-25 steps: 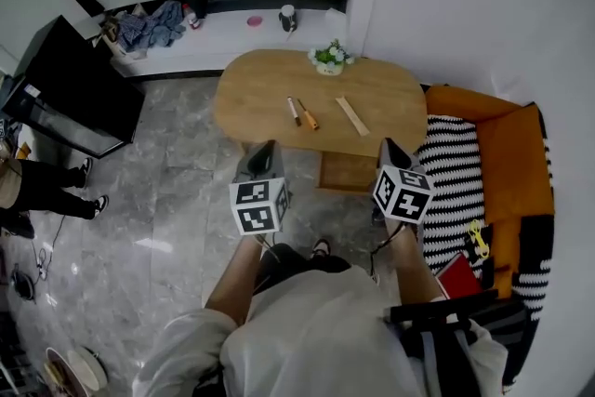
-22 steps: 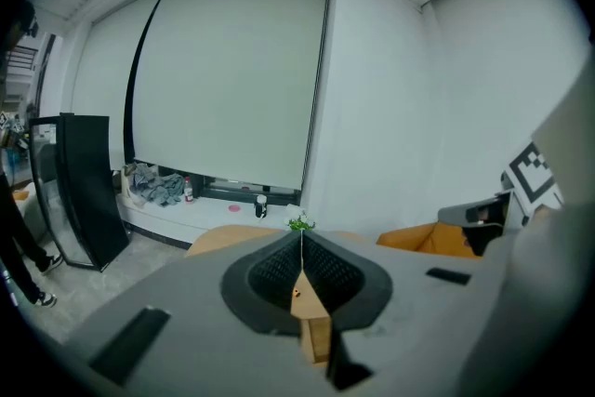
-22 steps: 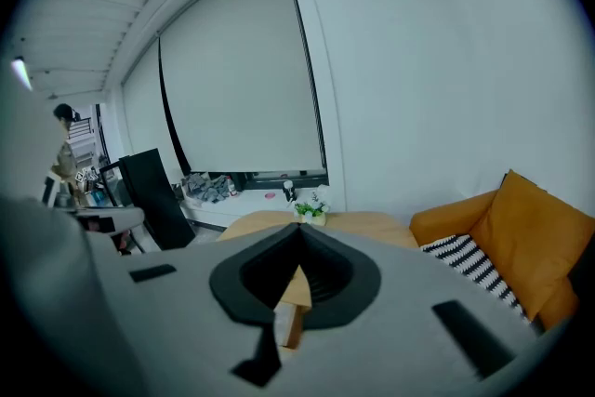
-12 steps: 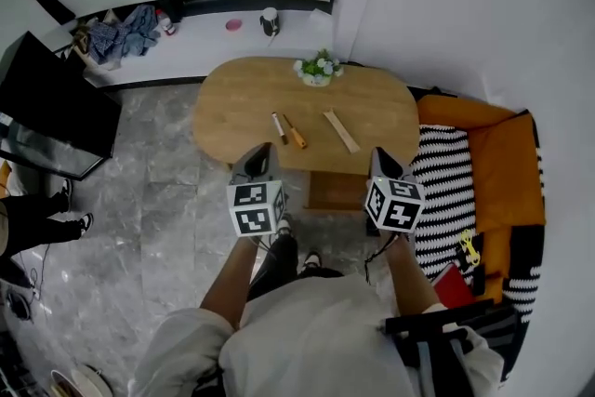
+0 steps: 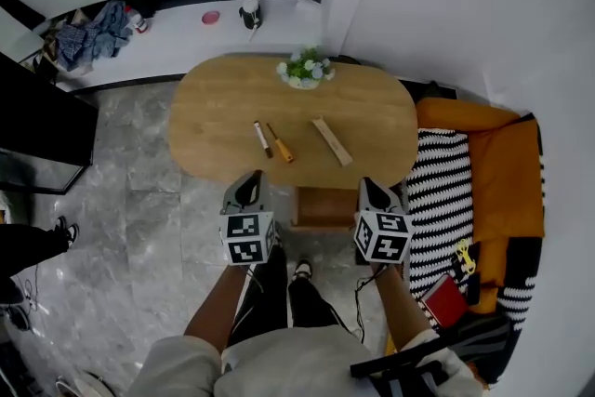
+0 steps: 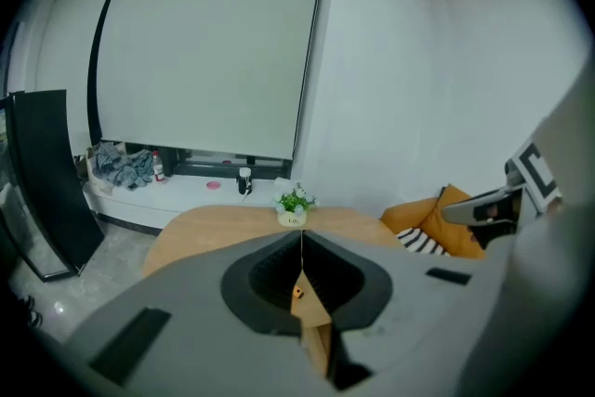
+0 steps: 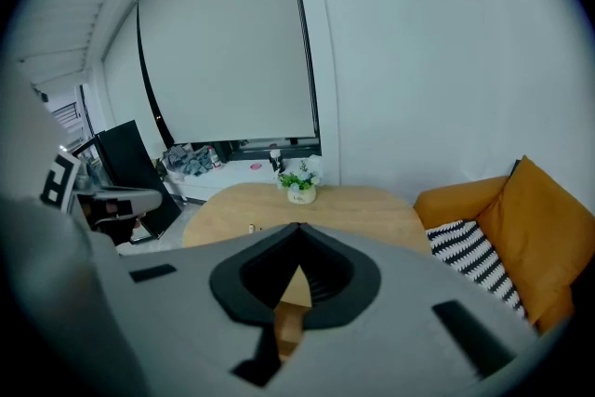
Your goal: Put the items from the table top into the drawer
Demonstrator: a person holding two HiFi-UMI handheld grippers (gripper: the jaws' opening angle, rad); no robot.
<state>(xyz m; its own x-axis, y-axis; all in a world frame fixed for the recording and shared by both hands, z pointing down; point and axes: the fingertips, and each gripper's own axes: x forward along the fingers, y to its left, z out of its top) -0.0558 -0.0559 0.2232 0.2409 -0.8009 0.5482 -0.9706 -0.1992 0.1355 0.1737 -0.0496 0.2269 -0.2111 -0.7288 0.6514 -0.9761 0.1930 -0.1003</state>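
On the oval wooden table [image 5: 214, 107] lie a white-and-dark pen [image 5: 262, 138], an orange pen [image 5: 280, 143] and a flat wooden strip [image 5: 332, 141]. A wooden drawer unit [image 5: 323, 207] shows under the table's near edge. My left gripper [image 5: 251, 181] hangs just short of that edge, left of the drawer, with its jaws shut and empty [image 6: 300, 235]. My right gripper [image 5: 369, 188] is level with it, right of the drawer, also shut on nothing [image 7: 297, 225]. Both point toward the table and slightly down.
A small pot of flowers [image 5: 303, 70] stands at the table's far edge. An orange sofa [image 5: 502, 153] with a black-and-white striped blanket [image 5: 456, 181] flanks the table's right end. A black cabinet [image 5: 37, 125] is at the left, with a cluttered window ledge [image 5: 186, 23] behind.
Both grippers have sunk and come nearer the table's front edge. The table and drawer now sit lower and nearer in the head view. Both jaws stay shut.
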